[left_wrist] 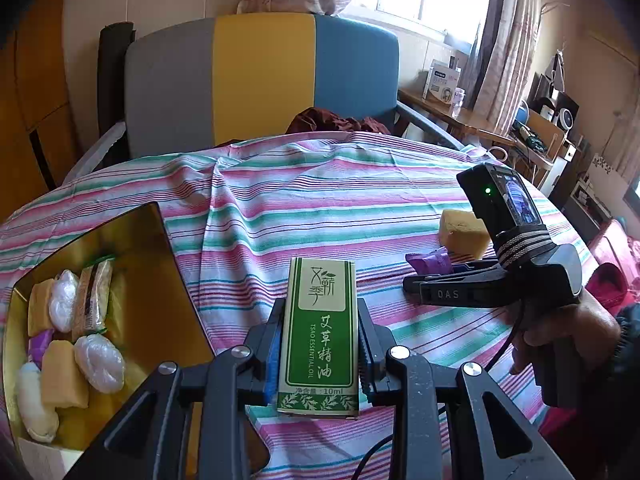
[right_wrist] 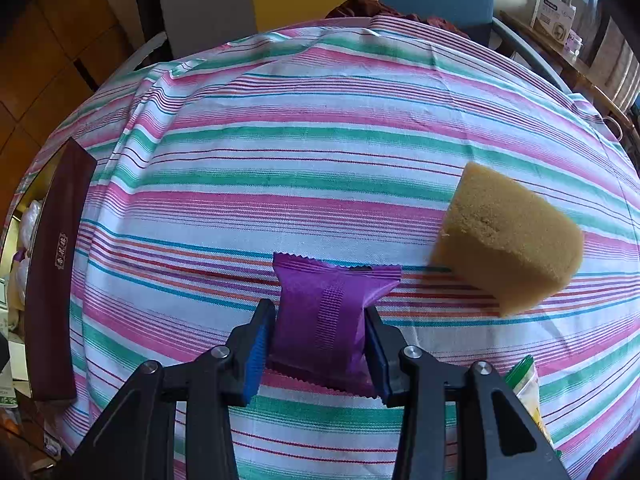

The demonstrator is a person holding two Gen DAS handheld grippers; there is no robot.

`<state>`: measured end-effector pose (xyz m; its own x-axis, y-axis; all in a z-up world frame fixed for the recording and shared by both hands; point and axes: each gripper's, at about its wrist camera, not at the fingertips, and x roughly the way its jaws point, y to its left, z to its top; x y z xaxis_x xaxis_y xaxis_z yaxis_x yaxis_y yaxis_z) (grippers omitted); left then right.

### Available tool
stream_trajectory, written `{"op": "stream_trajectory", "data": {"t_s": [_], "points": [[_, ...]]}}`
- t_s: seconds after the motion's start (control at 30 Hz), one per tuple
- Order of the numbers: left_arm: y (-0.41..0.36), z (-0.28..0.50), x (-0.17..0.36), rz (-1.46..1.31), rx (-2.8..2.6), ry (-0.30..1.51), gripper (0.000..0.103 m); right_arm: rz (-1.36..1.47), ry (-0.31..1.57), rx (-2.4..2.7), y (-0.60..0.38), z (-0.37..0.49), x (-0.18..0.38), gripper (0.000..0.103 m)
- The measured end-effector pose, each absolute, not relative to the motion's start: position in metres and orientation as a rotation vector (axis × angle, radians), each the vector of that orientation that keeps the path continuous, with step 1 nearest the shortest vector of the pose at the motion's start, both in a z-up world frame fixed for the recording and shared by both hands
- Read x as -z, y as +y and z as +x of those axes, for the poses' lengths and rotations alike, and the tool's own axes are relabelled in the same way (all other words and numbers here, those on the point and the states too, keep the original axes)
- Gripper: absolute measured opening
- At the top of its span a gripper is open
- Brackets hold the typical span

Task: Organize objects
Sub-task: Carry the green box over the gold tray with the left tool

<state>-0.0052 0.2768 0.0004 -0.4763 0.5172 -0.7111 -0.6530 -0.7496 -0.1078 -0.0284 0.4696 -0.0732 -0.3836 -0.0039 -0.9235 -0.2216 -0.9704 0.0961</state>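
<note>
A: Left gripper [left_wrist: 322,344]: clamped on green-and-white cardboard essential-oil box [left_wrist: 319,336]. Right gripper [right_wrist: 320,334]: closed around purple crinkle-edged foil sachet [right_wrist: 326,316], above striped tablecloth [right_wrist: 320,160].

B: Beyond: tan sponge block [right_wrist: 512,240]. Next, probably gold tin tray [left_wrist: 152,264], left.

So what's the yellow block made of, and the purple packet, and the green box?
The yellow block looks like sponge: matte and full of tiny pores. The purple packet, in the right hand-held gripper, looks like shiny plastic film, with zigzag-cut ends and a ribbed seal. The green box, in the left hand-held gripper, seems to be printed cardboard with folded edges.
</note>
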Motion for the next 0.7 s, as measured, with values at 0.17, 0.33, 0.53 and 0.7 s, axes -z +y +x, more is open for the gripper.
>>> {"op": "stream_trajectory", "data": {"t_s": [0.17,0.33,0.53,0.7], "points": [[0.27,-0.003,0.001,-0.993,-2.229,0.227,0.031,-1.659,0.286,-2.496,0.47,-0.029,0.074,0.044],[0.261,-0.004,0.001,-1.001,-2.245,0.211,0.031,-1.658,0.279,-2.497,0.467,-0.03,0.073,0.044],[0.253,-0.006,0.0,-1.008,-2.255,0.198,0.031,-1.651,0.224,-2.504,0.458,-0.029,0.076,0.044],[0.237,-0.013,0.001,-1.04,-2.25,0.142,0.031,-1.65,0.187,-2.509,0.457,-0.037,0.081,0.044]]}}
